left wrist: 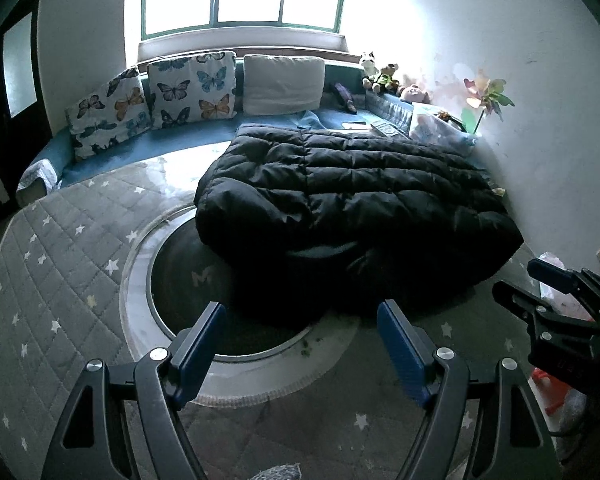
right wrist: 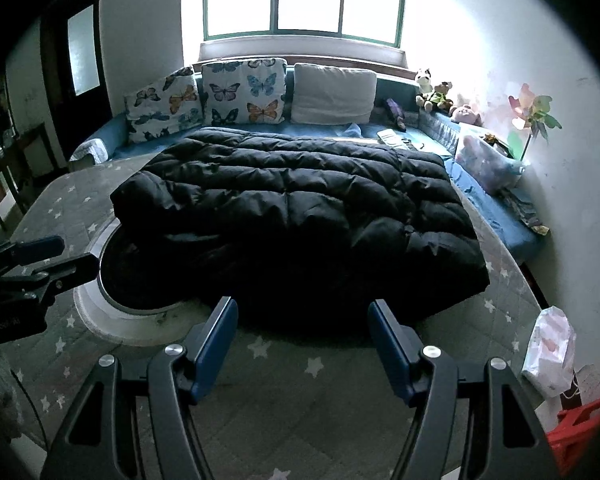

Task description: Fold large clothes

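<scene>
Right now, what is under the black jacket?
The black jacket lies on a grey star mat and covers part of a round white-rimmed panel. Anything else beneath is hidden.

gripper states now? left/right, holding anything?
Left gripper: open, holding nothing, short of the black puffer jacket.
Right gripper: open, holding nothing.

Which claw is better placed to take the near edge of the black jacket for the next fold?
Probably the right claw: open, centred before the black jacket hem. The left claw faces its end.

Pale letter "M" on the dark round mat (left wrist: 202, 278), nothing else legible
</scene>
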A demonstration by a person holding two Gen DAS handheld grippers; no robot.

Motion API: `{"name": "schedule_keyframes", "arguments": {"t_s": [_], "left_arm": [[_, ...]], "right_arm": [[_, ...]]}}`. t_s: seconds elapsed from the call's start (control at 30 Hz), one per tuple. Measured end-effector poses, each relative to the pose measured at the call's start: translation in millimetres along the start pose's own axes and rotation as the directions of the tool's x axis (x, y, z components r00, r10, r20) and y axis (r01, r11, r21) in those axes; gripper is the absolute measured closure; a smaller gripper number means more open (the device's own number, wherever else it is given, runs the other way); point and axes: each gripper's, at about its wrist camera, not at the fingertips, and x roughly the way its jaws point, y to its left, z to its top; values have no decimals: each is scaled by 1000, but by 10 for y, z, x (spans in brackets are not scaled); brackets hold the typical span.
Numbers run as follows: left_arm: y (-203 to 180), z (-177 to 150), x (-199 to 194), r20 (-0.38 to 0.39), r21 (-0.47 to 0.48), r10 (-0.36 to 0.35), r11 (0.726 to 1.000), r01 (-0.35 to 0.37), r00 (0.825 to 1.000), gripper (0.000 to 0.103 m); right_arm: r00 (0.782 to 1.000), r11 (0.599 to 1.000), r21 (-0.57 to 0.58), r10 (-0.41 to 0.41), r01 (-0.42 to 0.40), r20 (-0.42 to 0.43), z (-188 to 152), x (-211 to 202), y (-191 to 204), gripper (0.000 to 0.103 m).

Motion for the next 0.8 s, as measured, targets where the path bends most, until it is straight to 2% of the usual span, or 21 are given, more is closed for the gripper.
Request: {"name": "schedule_keyframes", "arguments": {"t_s": [0.8], "left_arm": [[-124, -3, -196, 42, 36, 39, 999, -41, 998, 20]], "right_arm": [[1000, 1000, 9, -9, 9, 17, -60, -93, 4, 29]]}}
